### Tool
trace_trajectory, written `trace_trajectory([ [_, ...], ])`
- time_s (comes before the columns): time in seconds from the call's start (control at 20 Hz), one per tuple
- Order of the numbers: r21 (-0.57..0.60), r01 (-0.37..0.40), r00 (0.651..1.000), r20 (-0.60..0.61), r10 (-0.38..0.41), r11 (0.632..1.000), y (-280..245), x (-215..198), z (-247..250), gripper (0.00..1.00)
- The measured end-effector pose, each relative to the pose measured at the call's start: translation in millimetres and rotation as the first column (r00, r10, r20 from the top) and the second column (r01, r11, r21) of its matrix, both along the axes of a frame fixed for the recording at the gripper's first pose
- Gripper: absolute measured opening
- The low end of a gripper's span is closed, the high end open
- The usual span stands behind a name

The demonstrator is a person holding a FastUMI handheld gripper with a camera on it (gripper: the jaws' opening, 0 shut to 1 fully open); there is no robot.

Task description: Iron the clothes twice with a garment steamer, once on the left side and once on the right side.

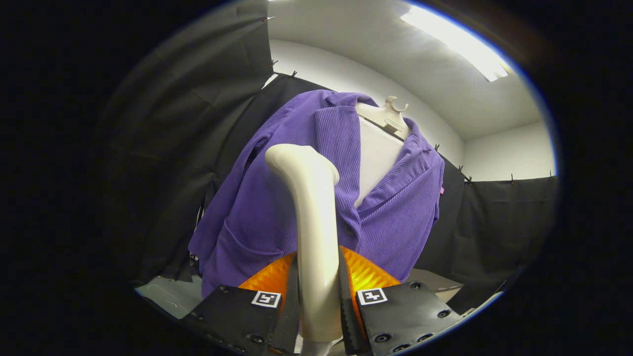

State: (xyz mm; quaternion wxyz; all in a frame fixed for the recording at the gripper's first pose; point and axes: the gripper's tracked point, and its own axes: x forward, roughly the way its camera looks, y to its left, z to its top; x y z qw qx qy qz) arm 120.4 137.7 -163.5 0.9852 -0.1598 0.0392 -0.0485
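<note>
Between closed jaws, steamer [311, 217], before jacket [395, 212]

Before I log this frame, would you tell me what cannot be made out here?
- Steamer head face, gripper view: turned toward the purple jacket, away from the camera; contact with the cloth cannot be told.
- Steamer base: cut off below the gripper, whose fingers press its handle.
- Jacket hem: hidden behind the fingers.
- Mannequin stand: hidden by the jacket.

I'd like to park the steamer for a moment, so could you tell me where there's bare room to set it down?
Bare pale surface shows below the purple jacket, beside the black cloth wall; another bare patch lies under the jacket's other side. The middle is crowded: the gripper is shut on the steamer, right before the jacket.
</note>
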Motion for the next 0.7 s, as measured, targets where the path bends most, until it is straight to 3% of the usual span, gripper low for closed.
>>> trace_trajectory([
  [0.7, -0.054, -0.027, 0.986, -0.163, 0.018, 0.998, 13.4, -50.7, -96.9, 0.43],
])
